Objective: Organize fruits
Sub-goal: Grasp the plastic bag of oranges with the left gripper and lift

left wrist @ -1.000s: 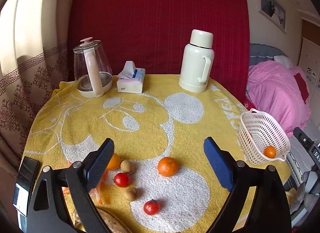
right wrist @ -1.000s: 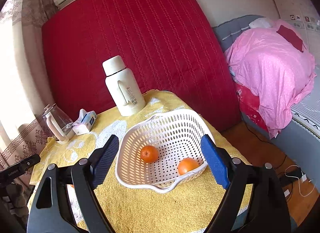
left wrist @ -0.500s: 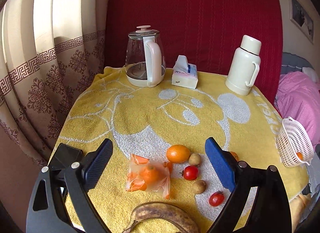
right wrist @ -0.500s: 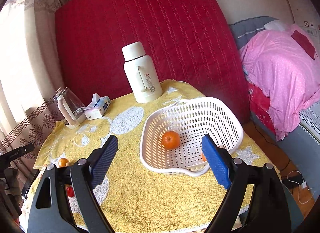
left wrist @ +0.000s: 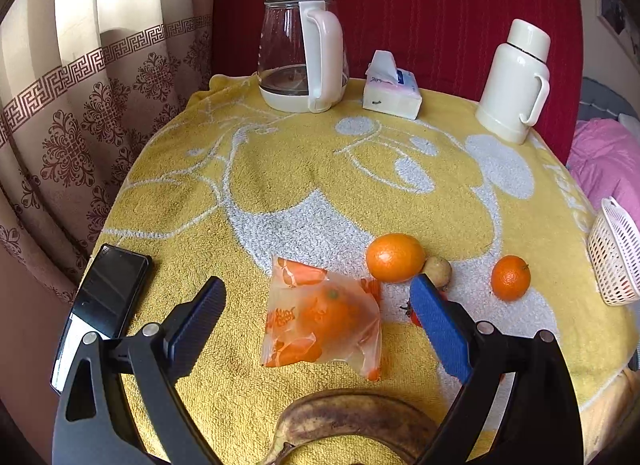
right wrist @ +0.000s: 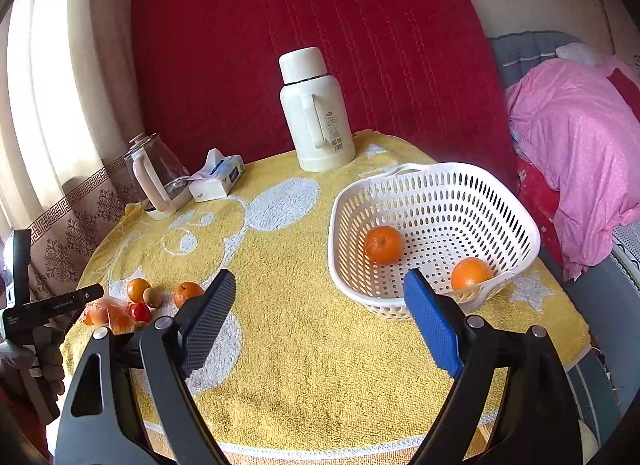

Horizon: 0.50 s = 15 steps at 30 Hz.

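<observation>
My left gripper [left wrist: 318, 321] is open and points down at the table. A clear orange-printed bag with an orange inside [left wrist: 324, 317] lies between its fingers, untouched. Just beyond are a large orange [left wrist: 395, 257], a brown kiwi [left wrist: 438, 271] and a tangerine [left wrist: 511, 277]. A red tomato [left wrist: 412, 315] is half hidden behind the blue pad. A spotted banana [left wrist: 352, 421] lies under the gripper. My right gripper [right wrist: 320, 323] is open and empty, over bare towel, left of the white basket [right wrist: 440, 169]. The basket holds two oranges [right wrist: 383, 244] [right wrist: 471, 273].
A glass kettle [left wrist: 302, 61], a tissue pack [left wrist: 392, 87] and a cream thermos [left wrist: 516, 81] stand along the back of the yellow towel. A black phone [left wrist: 104, 305] lies at the left edge. Curtain on the left, pink bedding [right wrist: 572, 153] on the right.
The left gripper swung left and sank toward the fruit pile, so the bagged orange now lies between its fingers. The right gripper drew away from the basket, leftward. Both stayed open.
</observation>
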Motion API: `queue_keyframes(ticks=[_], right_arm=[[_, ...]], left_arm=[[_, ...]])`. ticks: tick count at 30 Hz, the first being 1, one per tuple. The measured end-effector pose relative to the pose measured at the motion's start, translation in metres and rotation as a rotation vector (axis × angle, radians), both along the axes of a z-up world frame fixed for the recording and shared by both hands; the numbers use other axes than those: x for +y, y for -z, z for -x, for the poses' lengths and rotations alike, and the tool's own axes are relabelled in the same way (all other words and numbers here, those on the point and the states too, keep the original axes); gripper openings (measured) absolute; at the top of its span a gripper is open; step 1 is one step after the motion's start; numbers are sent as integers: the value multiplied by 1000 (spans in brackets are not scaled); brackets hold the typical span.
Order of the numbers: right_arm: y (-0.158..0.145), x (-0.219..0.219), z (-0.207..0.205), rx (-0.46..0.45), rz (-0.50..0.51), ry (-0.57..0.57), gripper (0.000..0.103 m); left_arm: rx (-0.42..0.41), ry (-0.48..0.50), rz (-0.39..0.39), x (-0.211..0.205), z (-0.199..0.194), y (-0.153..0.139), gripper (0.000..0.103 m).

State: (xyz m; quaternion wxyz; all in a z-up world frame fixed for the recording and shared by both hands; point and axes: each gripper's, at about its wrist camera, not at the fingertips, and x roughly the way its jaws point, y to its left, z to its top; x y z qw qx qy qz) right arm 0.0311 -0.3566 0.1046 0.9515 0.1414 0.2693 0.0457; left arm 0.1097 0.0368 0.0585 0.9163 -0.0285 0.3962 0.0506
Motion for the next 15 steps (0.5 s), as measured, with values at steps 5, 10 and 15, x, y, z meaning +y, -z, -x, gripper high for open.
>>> queue_keyframes(ticks=[5, 10, 15], right_arm=[[6, 6, -3, 22, 7, -23, 87], [10, 9, -5, 35, 12, -35, 87], [11, 12, -7, 40, 21, -44, 87]], left_arm=[[50, 2, -26, 0, -10, 17, 93], [110, -13, -28, 5, -18, 33, 93], [127, -20, -4, 10, -22, 42, 92]])
